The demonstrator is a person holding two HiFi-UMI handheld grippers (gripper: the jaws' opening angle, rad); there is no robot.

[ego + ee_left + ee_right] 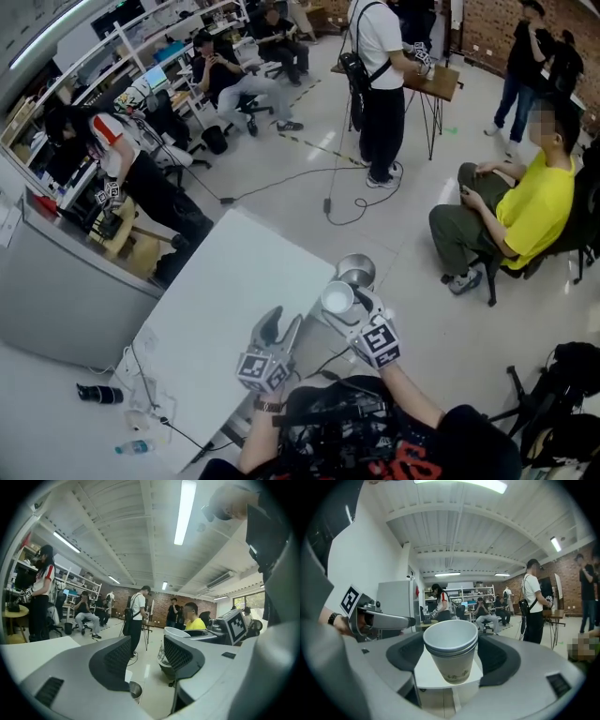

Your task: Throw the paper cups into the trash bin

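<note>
A stack of nested white paper cups [451, 653] hangs upright between the jaws of my right gripper [452, 660], which is shut on it. In the head view the cups [337, 299] and right gripper [349, 302] are just past the white table's [234, 300] right edge, close to a round metal trash bin [357, 270] on the floor. My left gripper [279, 328] hovers over the table's near edge, open and empty. From the left gripper view its jaws [147, 656] stand apart, with the bin [135, 690] on the floor below and the cups' rim [180, 632] to the right.
A seated person in a yellow shirt [530, 211] is to the right of the bin. A standing person [380, 84] and a small table [436, 84] are further back. Cables [319, 178] run across the floor. A grey counter [66, 291] lies left of the table.
</note>
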